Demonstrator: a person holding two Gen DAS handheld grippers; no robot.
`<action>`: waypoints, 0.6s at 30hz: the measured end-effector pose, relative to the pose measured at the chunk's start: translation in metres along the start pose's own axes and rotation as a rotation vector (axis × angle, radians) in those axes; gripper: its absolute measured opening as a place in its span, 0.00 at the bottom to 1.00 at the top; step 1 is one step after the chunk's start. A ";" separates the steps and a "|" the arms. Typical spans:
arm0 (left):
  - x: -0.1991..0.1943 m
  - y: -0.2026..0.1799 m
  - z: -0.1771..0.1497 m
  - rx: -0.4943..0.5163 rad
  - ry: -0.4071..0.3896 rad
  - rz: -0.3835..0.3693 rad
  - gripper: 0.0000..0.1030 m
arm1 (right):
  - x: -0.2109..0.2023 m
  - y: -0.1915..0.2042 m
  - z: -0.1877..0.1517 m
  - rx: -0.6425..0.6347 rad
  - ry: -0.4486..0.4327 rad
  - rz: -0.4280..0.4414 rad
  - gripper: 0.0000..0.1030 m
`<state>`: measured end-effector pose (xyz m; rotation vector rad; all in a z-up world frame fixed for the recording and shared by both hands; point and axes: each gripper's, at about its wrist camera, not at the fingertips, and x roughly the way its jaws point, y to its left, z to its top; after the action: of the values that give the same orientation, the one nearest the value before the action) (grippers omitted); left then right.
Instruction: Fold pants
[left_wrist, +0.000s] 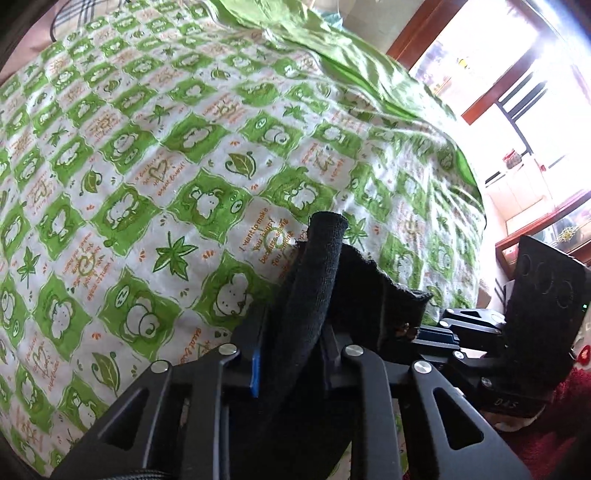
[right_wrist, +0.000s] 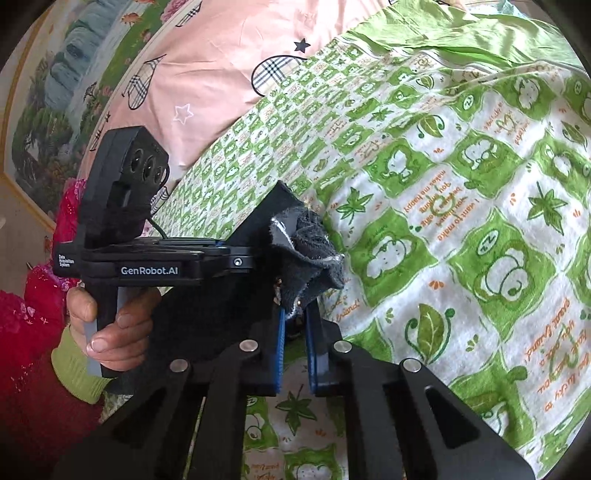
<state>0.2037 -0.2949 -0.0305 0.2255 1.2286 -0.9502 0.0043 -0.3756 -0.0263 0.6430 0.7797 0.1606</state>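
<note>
The left gripper (left_wrist: 295, 332) is clenched on a rolled edge of the black pants (left_wrist: 317, 280), which stand up between its blue-padded fingers above the green-and-white patterned bedspread (left_wrist: 147, 166). The right gripper (right_wrist: 295, 325) is likewise clamped on a bunched corner of the same dark cloth, held just beside the left one. A pink quilt (right_wrist: 207, 66) lies at the far side of the bed.

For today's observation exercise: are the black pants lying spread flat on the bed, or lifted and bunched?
Lifted and bunched. The black pants hang crumpled between both grippers' fingers, above the green patterned bedsheet, not laid flat.
</note>
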 end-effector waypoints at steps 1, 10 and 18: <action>-0.006 0.001 -0.002 -0.006 -0.014 -0.017 0.17 | 0.000 0.002 0.000 -0.007 0.000 0.007 0.10; -0.083 -0.001 -0.030 -0.026 -0.189 -0.073 0.15 | -0.026 0.057 0.011 -0.161 -0.040 0.236 0.10; -0.167 0.013 -0.090 -0.104 -0.365 -0.052 0.06 | -0.013 0.124 0.003 -0.284 0.035 0.462 0.10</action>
<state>0.1464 -0.1491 0.0770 -0.0624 0.9469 -0.9222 0.0094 -0.2829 0.0569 0.5412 0.6157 0.6941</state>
